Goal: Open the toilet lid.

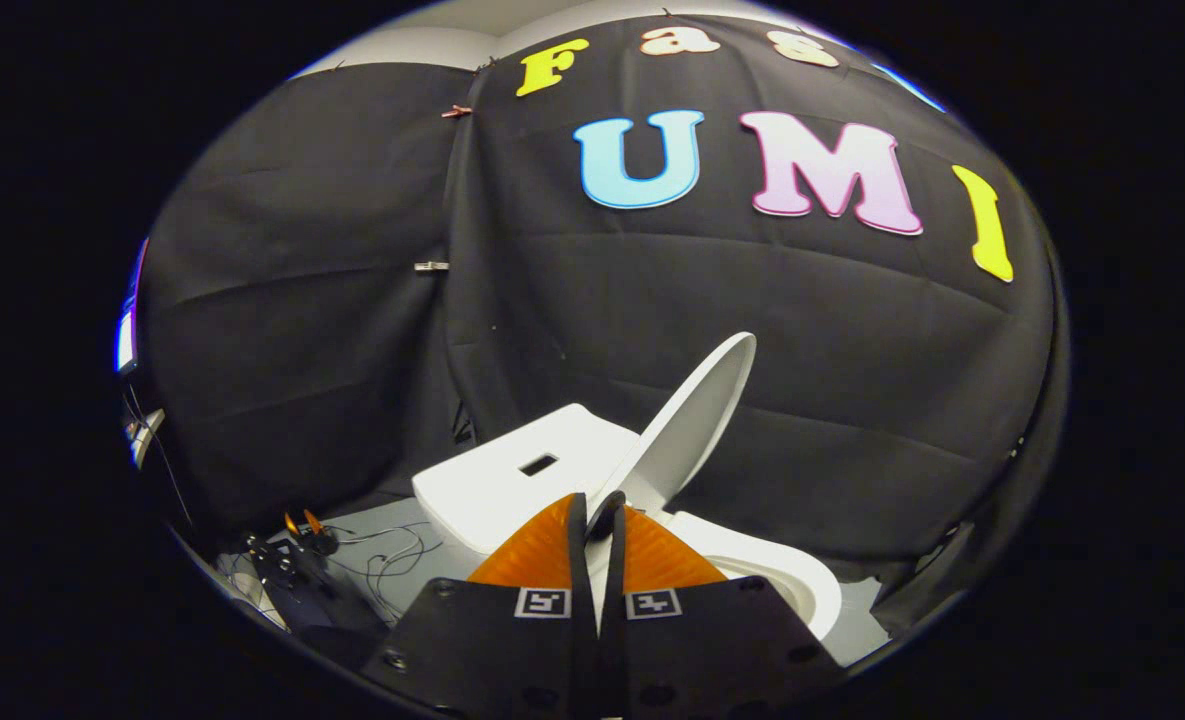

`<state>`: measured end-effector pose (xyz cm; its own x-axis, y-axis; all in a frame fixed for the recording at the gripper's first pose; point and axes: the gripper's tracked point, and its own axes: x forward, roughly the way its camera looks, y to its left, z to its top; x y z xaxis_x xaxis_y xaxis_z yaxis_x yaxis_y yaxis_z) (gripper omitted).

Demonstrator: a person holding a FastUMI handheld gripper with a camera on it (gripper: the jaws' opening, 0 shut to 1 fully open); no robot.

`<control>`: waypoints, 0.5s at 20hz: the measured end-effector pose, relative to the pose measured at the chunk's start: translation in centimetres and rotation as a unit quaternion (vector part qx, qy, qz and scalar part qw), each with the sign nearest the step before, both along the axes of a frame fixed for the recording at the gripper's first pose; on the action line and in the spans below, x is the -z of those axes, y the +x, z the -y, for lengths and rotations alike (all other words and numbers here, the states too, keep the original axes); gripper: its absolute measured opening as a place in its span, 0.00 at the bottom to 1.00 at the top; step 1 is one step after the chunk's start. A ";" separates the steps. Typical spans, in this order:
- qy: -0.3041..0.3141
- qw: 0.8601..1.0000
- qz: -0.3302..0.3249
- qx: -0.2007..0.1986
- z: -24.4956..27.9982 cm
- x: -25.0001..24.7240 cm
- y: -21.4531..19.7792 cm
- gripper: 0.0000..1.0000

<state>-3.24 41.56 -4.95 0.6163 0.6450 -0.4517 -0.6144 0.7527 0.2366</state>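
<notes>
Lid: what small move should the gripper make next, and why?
Probably carry the lid on back toward the tank. The gripper looks shut on the lid's edge; the lid is raised but tilted, not yet leaning on the tank, with the bowl uncovered.

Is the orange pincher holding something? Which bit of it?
Yes. The gripper is shut on the toilet lid, pinching its edge at the low end, close to the tank. The lid stands tilted up over the bowl.
</notes>
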 end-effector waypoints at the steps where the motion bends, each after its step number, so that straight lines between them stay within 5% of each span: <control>1: 0.006 1.000 -0.005 -0.009 -1.5 -0.2 -0.1 0.05; 10: 0.026 0.997 0.016 -0.064 -11.4 -0.5 -0.7 0.05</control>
